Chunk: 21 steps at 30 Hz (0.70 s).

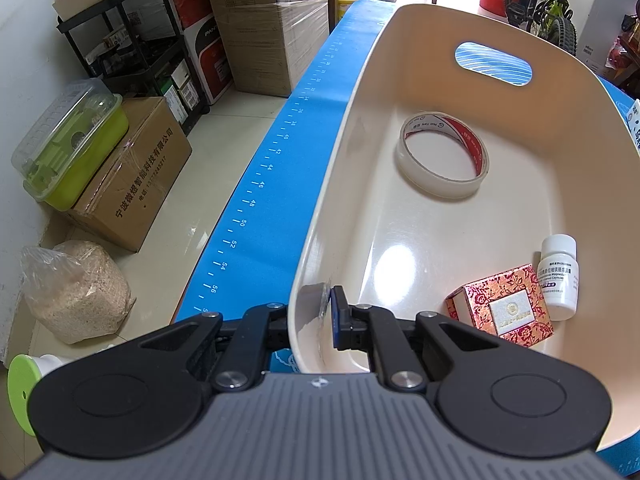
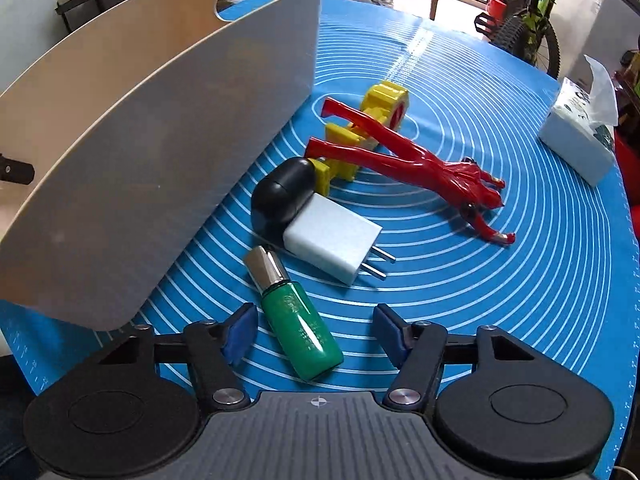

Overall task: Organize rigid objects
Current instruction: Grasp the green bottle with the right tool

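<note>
My left gripper (image 1: 320, 320) is shut on the near rim of the cream basket (image 1: 332, 184), one finger inside and one outside the wall. Inside the basket lie a roll of tape (image 1: 442, 160), a red patterned box (image 1: 502, 306) and a white pill bottle (image 1: 558, 276). In the right wrist view the basket (image 2: 160, 140) stands at the left. My right gripper (image 2: 316, 332) is open with a green bottle (image 2: 296, 320) lying between its fingers on the blue mat. Beyond lie a white charger (image 2: 332, 238), a black case (image 2: 280, 196), a yellow tape dispenser (image 2: 368, 128) and a red figure (image 2: 420, 160).
A tissue box (image 2: 580, 132) stands at the mat's right edge. The blue mat (image 2: 500, 280) covers the table. Left of the table edge, on the floor, are cardboard boxes (image 1: 136, 184), a green container (image 1: 72, 140), a bag of grain (image 1: 76, 292) and a black shelf (image 1: 132, 40).
</note>
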Motion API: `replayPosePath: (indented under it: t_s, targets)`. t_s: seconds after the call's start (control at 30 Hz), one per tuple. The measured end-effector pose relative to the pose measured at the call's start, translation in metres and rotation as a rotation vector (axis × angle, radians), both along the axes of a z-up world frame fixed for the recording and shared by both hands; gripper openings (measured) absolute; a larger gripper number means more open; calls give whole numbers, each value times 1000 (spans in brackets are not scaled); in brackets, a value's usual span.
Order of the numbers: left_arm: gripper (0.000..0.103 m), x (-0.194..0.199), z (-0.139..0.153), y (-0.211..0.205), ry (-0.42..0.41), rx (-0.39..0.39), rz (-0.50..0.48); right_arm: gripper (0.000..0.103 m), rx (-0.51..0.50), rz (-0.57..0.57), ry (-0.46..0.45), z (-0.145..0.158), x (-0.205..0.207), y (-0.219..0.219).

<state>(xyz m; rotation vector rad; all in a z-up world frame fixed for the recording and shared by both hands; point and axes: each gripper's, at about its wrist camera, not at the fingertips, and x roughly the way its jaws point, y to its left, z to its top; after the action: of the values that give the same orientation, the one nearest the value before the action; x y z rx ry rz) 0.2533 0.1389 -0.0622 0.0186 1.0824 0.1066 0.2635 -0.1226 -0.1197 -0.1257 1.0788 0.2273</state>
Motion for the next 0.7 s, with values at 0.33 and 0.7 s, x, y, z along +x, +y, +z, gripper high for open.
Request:
replayPosePath:
  t_s: [0.33, 0.7]
  targets:
    - [14, 0, 1, 2, -1, 2, 2, 34, -18, 76, -17, 4, -8, 9]
    - [14, 0, 0, 1, 0, 3, 3, 33, 36, -9, -98, 36, -15, -7]
